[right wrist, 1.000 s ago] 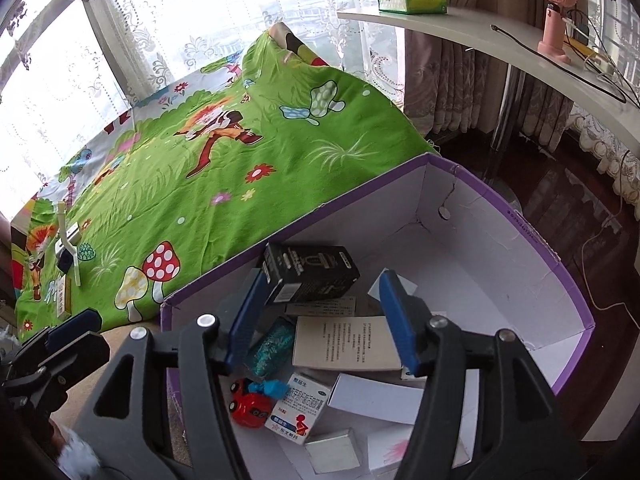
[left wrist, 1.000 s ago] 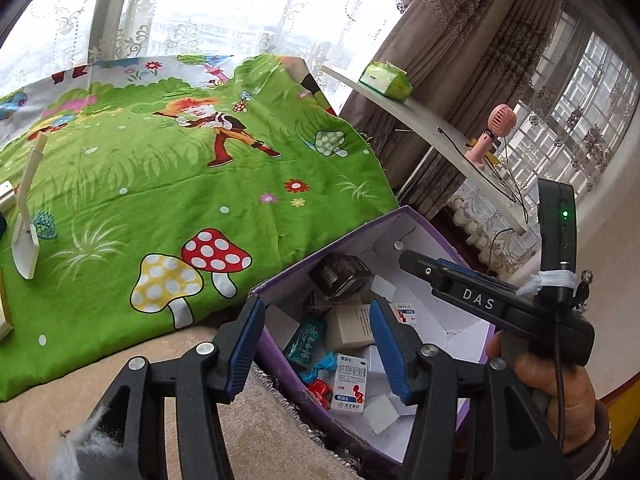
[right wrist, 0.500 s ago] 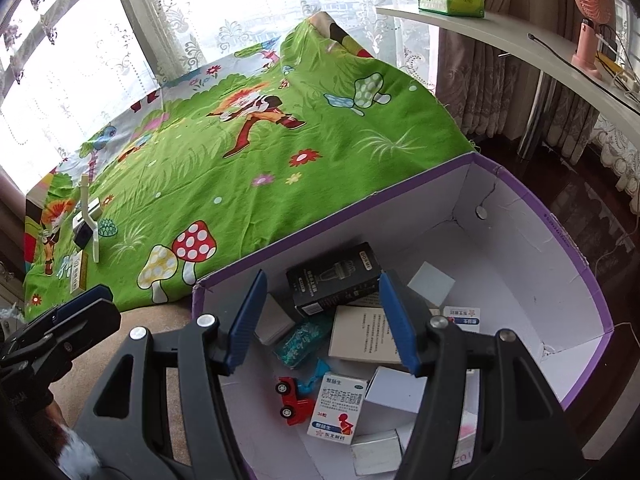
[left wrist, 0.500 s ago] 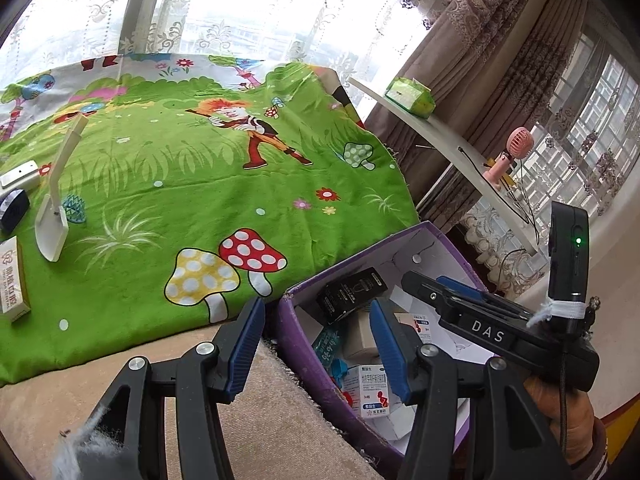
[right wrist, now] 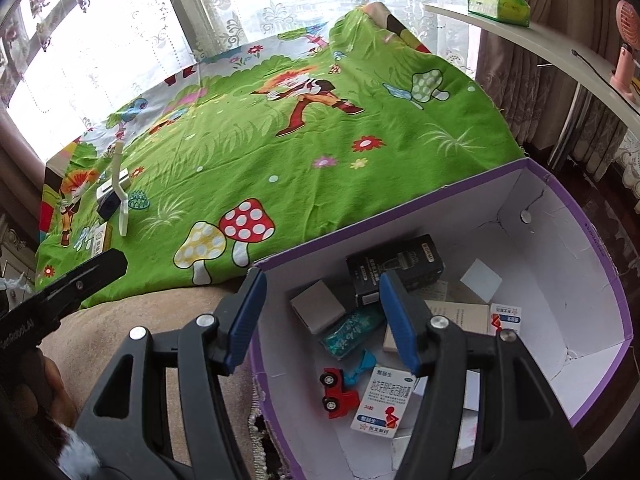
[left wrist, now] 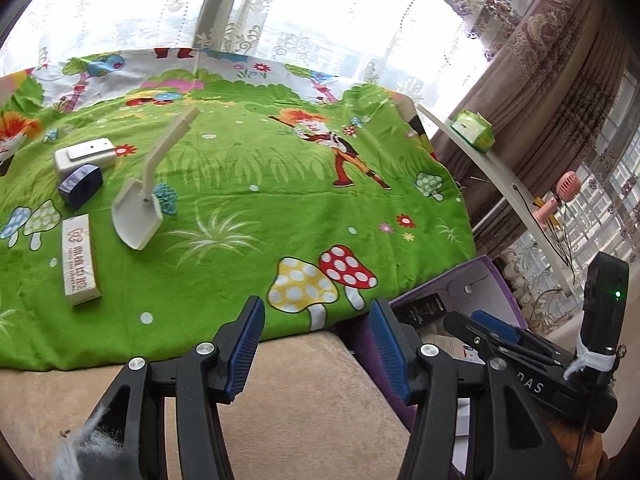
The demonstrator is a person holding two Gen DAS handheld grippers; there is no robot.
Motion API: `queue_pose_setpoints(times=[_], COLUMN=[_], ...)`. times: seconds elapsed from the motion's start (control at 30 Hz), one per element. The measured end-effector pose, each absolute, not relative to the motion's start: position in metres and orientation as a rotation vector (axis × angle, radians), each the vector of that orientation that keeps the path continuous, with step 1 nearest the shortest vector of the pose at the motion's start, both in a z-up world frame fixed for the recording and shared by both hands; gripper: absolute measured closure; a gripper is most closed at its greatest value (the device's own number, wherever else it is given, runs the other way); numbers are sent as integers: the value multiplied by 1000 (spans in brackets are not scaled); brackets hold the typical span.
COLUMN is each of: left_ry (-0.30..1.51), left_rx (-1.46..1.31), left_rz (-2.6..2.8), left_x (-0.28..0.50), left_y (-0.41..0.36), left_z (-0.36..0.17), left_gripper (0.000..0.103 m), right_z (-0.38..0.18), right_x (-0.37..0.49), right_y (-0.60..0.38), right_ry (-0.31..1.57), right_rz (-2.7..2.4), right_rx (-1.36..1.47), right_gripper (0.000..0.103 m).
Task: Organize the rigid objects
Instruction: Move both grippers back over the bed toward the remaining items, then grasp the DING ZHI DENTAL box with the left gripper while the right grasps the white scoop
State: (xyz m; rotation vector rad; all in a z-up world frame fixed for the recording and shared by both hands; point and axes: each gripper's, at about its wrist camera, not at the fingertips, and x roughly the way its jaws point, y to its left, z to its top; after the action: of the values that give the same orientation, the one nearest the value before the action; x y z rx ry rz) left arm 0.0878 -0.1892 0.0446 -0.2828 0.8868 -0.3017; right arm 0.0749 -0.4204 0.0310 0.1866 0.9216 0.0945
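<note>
From the left wrist view, most of the purple box (left wrist: 486, 276) is lost behind the right claw (left wrist: 484, 330) and the left claw's own finger, so only a corner of the black carton (left wrist: 424, 309) inside shows. The lettering on the long white box (left wrist: 79, 261) lying on the green sheet (left wrist: 248, 216) is too small to read. In the right wrist view, the right claw's finger (right wrist: 396, 320) covers part of the tan booklet (right wrist: 460, 316) and the medicine box (right wrist: 384, 402), and the near end of the box runs off the bottom edge. The far white box (right wrist: 114, 186) and dark blue object (right wrist: 108, 206) are too small to make out. The pink fan (right wrist: 628, 52) is cut by the right edge.
</note>
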Motion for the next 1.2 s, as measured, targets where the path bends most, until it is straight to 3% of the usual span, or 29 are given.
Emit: queue_pose_setpoints(times=[0.63, 1.2], left_ry=[940, 1021], left_rx=[-474, -351], left_rz=[39, 85], left_x=[115, 151], left_y=[-60, -52], left_z=[15, -7], left_gripper=[47, 48], right_z=[28, 26], right_x=[87, 135], right_y=[-330, -263], right_ry=[949, 951], right_rz=[283, 399], right_rx=[84, 19], right_gripper=[39, 37])
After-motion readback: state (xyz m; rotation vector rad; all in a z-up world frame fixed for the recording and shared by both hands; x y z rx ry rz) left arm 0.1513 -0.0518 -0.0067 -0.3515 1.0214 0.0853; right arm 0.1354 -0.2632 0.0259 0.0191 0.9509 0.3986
